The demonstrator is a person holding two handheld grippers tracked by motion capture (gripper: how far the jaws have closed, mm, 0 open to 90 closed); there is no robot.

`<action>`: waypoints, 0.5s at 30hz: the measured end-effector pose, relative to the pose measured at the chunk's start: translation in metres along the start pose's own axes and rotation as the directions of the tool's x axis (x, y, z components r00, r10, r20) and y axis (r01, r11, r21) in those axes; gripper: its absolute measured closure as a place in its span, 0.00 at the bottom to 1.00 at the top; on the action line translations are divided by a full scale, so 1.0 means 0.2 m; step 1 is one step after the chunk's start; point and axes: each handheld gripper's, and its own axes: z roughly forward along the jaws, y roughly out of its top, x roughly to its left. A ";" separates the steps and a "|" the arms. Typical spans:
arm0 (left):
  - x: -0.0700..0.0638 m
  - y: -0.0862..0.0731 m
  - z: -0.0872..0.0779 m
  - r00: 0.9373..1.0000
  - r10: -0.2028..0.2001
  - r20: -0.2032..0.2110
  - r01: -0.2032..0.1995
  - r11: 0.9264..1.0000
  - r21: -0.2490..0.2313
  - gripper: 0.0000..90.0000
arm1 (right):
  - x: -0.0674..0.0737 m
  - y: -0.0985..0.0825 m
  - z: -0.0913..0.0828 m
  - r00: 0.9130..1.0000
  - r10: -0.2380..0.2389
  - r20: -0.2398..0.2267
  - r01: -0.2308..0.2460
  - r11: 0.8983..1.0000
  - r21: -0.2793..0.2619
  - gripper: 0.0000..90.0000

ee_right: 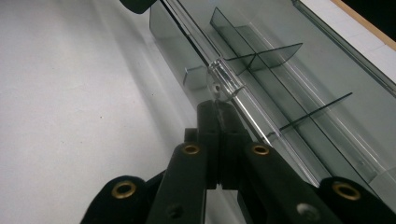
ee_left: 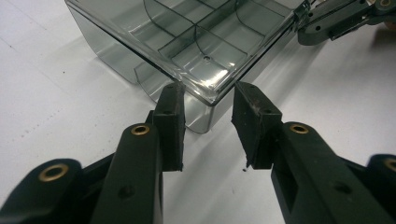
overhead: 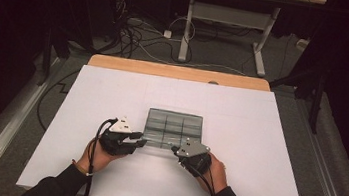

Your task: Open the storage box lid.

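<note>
Gripping a smoke-tinted clear plastic compartment box [overhead: 173, 129] from both sides is the work in hand. The box lies at the centre of the high view, on the white sheet that covers the bench [overhead: 258, 138], just above the two hands.

Gripper state: the left gripper [ee_left: 208, 112] stands spread, its two black pads either side of the box's near corner; the pads look just short of the plastic, so no firm pinch is confirmed. The right gripper [ee_right: 219, 109] is pressed together, its jaws meeting right at the small clear latch tab [ee_right: 223, 83] on the box's front edge; whether plastic is caught between them cannot be told.

Hazards from this position:
- A corner offers little flat surface. If the left pads close on it off-square, the box is likely to twist or squirt out sideways across the smooth sheet.
- Pulling on the latch tab with the left side unsecured would probably drag or tip the whole box instead of freeing the lid.
- Thin rigid plastic may crack, or the tab snap, under a hard squeeze.

Appearance of the box: shallow and rectangular, transparent grey, glossy, with a clear lid lying over it. Inside, thin dividers form a grid of compartments, some with curved walls. All visible compartments look empty.
</note>
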 end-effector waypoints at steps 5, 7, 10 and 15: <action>0.00 0.00 0.00 1.000 -0.006 -0.002 0.006 1.000 -0.003 0.69 | 0.00 0.00 0.00 1.000 -0.001 0.003 0.001 1.000 0.000 1.00; 0.00 0.00 0.00 1.000 -0.006 -0.003 0.006 1.000 -0.003 0.69 | 0.01 0.00 0.00 1.000 -0.002 0.004 0.002 1.000 0.000 1.00; 0.00 0.00 0.00 1.000 -0.010 -0.003 0.010 1.000 -0.007 0.69 | 0.01 0.00 0.00 1.000 -0.002 0.005 0.002 1.000 -0.003 1.00; 0.00 0.00 0.00 1.000 -0.007 -0.008 0.007 1.000 -0.002 0.69 | 0.01 0.00 0.00 1.000 -0.007 0.004 0.007 1.000 0.001 1.00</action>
